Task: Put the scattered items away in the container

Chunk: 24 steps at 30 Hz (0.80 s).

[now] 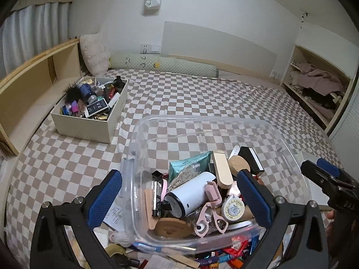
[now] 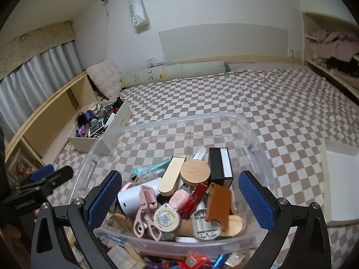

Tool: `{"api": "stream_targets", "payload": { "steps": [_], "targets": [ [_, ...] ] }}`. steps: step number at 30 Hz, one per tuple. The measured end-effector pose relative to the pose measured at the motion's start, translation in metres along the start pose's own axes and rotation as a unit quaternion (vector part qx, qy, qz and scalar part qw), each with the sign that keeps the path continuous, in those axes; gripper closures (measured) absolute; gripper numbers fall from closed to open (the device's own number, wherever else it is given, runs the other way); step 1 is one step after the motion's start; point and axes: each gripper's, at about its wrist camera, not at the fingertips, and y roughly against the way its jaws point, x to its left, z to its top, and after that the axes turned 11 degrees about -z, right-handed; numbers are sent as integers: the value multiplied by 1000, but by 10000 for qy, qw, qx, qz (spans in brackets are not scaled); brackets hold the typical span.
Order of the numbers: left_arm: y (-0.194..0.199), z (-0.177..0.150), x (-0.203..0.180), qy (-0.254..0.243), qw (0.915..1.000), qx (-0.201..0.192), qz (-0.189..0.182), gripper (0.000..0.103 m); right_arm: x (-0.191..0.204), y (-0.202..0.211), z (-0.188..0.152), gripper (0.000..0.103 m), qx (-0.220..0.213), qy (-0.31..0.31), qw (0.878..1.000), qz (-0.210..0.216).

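Note:
A clear plastic container [image 1: 202, 121] [image 2: 179, 121] sits on the checkered bed. It holds several items: a white cylinder [image 1: 190, 197] [image 2: 134, 197], a pink eyelash curler [image 1: 211, 213] [image 2: 145, 210], a round tape measure [image 1: 232, 207] [image 2: 167, 219] and a black-and-white box [image 1: 251, 159] [image 2: 221, 163]. Loose packets and papers [image 1: 235, 251] [image 2: 195, 261] lie in front of its near wall. My left gripper [image 1: 179, 199] is open over the near end and holds nothing. My right gripper [image 2: 179, 199] is open too, beside it and empty.
A cream box [image 1: 89, 125] [image 2: 83, 143] full of small things stands at the left near a wooden shelf [image 1: 29, 71]. A green bolster [image 1: 163, 65] and a fluffy pillow [image 1: 94, 53] lie at the headboard. A white box [image 2: 341, 179] rests at the right.

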Motion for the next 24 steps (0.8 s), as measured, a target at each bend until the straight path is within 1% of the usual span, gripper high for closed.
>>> {"api": "stream_targets", "payload": {
  "steps": [6, 11, 14, 18, 24],
  "targets": [
    [28, -5, -5, -125, 9997, -163, 125, 0, 5, 22, -1, 0, -173, 206, 9994, -212],
    [44, -15, -9, -180, 9995, -204, 162, 0, 10, 37, -8, 0, -229, 250, 9993, -147],
    [55, -22, -13, -234, 9992, -259, 174, 0, 14, 47, -17, 0, -289, 395, 9986, -179],
    [71, -33, -17, -243, 9988, -420, 91, 0, 17, 61, -31, 0, -353, 502, 9979, -213],
    [90, -54, -19, -424, 9968, -626, 264, 0, -1, 76, -58, 0, -470, 249, 9985, -84]
  ]
}}
